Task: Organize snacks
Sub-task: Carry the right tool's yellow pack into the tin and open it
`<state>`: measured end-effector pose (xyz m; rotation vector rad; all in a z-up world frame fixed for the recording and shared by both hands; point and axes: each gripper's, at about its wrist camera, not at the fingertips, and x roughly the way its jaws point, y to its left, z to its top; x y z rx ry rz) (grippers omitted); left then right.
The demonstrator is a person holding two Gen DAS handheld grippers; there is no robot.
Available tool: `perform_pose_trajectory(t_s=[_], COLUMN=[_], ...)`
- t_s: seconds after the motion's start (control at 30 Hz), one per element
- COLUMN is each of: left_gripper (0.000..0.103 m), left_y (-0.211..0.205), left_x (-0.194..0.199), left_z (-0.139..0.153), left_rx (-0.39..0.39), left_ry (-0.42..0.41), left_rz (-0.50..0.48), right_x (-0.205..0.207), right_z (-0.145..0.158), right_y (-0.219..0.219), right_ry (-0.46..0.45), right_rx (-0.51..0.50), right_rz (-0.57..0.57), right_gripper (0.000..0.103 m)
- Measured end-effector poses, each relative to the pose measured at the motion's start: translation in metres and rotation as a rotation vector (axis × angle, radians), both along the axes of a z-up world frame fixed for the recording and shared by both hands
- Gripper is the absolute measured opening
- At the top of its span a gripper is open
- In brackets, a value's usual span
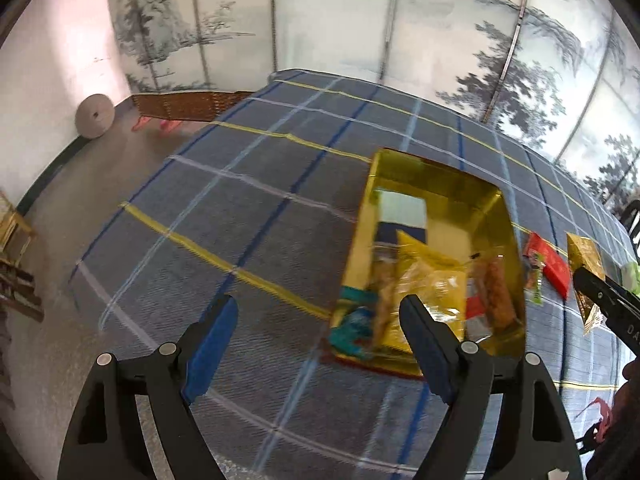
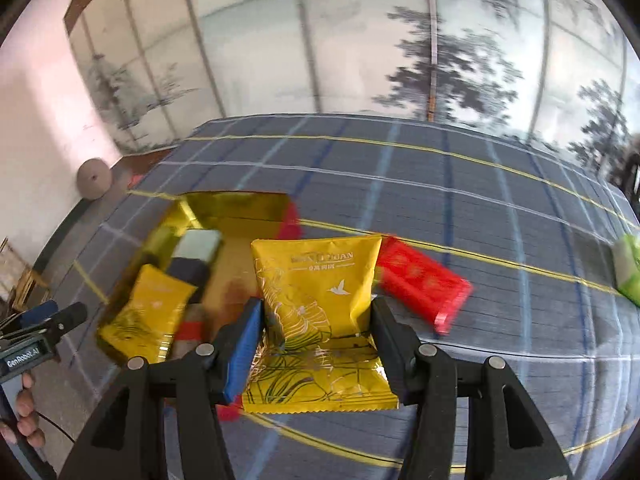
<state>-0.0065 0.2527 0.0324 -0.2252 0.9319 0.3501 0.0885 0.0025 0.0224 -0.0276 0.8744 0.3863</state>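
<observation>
A gold tray lies on the blue plaid cloth and holds several snack packets, among them a yellow one. My left gripper is open and empty, left of the tray's near end. My right gripper is shut on a yellow snack packet and holds it above the cloth, just right of the gold tray. The same held packet shows at the right of the left wrist view. A red packet lies on the cloth right of it.
A green packet lies at the far right of the cloth. A red packet and a small green-ended one lie right of the tray. A painted folding screen stands behind the table. A round grey cushion leans by the wall.
</observation>
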Motion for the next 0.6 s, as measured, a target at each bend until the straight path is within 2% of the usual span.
perform_pose_trajectory(t_s=[0.23, 0.6], left_gripper=[0.08, 0.08], left_y=[0.02, 0.035], left_x=[-0.016, -0.026], left_z=[-0.002, -0.006], left_rx=[0.011, 0.041], left_ry=[0.009, 0.036], left_rz=[0.043, 0.079], right_x=[-0.007, -0.006], right_z=[-0.005, -0.017], right_y=[0.052, 0.085], right_ry=[0.014, 0.02], right_rx=[-0.02, -0.063], right_rz=[0.079, 0.113], right_gripper=[0.055, 0.055])
